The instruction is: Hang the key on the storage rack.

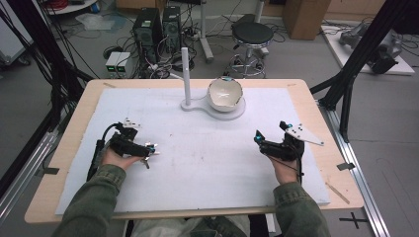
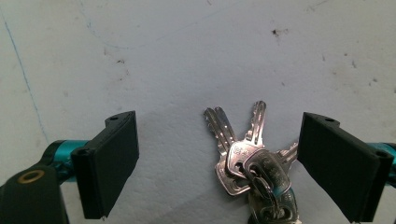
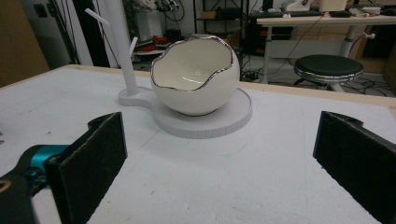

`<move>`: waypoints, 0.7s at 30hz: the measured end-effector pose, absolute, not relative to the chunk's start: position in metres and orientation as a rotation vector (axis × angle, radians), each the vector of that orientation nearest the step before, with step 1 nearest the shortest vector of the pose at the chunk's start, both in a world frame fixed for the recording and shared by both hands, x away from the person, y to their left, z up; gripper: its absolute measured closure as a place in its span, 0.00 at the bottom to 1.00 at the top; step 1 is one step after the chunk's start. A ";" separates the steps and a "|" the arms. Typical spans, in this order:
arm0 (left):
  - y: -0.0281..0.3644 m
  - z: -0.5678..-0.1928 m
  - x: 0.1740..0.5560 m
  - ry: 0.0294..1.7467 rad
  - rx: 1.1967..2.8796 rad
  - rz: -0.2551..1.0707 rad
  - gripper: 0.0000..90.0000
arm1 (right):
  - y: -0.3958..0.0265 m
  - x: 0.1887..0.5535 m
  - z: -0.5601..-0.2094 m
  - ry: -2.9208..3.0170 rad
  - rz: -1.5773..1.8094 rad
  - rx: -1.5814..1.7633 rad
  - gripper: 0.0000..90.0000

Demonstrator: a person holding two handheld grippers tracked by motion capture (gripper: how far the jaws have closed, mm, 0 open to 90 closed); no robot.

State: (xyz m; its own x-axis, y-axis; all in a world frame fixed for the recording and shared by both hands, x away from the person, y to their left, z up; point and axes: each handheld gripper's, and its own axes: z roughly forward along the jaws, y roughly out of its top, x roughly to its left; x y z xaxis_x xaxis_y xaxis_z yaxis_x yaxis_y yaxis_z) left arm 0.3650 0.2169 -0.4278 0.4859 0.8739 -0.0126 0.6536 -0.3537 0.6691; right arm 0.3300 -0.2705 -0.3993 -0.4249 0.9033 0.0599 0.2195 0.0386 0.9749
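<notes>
Left gripper view: keys (image 2: 252, 161) between tongs (image 2: 219, 168)

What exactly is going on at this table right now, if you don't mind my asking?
A person holds a gripper in each hand over a white mat. The left gripper is poised with open jaws either side of a bunch of keys lying flat, not yet gripped. The right gripper is open with nothing in it, facing an egg-shaped bowl on a white stand.

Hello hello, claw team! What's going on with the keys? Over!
Left claw open, straddling the keys, pads not touching. Right claw open, empty, facing the egg-shaped bowl. Nothing in the way.
</notes>
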 end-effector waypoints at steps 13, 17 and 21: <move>0.200 -0.430 0.379 1.301 2.253 0.481 0.18 | -0.269 0.332 -0.400 1.719 1.429 1.133 0.02; 0.200 -0.430 0.379 1.293 2.267 0.457 0.25 | -0.269 0.332 -0.400 1.724 1.428 1.134 0.02; 0.199 -0.428 0.377 1.210 2.274 0.386 0.52 | -0.268 0.332 -0.400 1.725 1.429 1.140 0.02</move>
